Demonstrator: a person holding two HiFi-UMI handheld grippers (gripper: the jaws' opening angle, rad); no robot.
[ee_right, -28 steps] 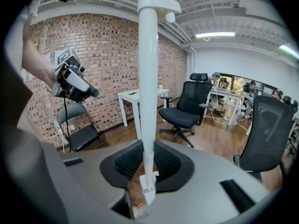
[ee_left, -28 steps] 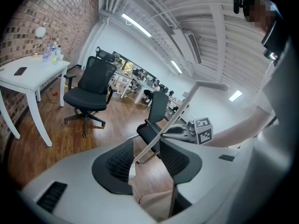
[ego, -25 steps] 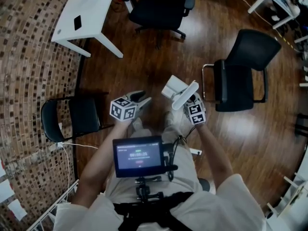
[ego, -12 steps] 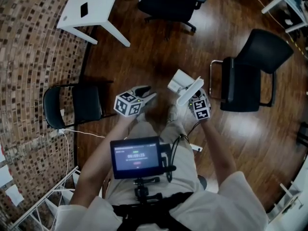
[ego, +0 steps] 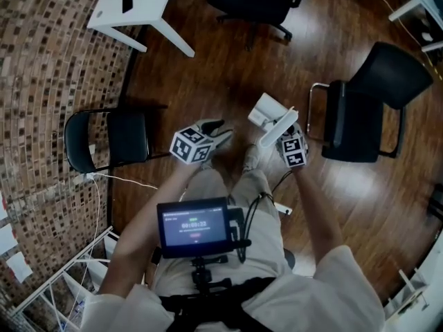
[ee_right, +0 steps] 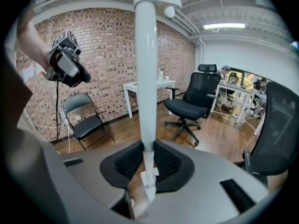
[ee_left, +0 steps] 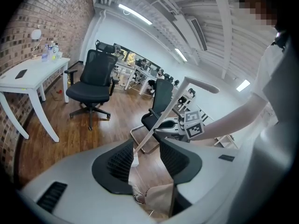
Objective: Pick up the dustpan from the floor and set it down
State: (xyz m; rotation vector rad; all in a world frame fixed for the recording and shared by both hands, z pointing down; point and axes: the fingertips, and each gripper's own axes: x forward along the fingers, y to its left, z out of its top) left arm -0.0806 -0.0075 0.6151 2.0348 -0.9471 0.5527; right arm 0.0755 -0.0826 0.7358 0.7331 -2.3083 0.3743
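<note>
One load: dustpan [ee_right: 145,78] | right gripper [ee_right: 148,161] fingers [ee_right: 128,163] clamp its handle upright, likely to carry the pan clear of the floor [ego: 208,68] | left gripper [ee_left: 147,158] fingers apart, empty, spare

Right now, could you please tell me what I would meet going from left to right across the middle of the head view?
First the black folding chair, then the left hand-held gripper, then the white dustpan, then the black cantilever chair.
</note>
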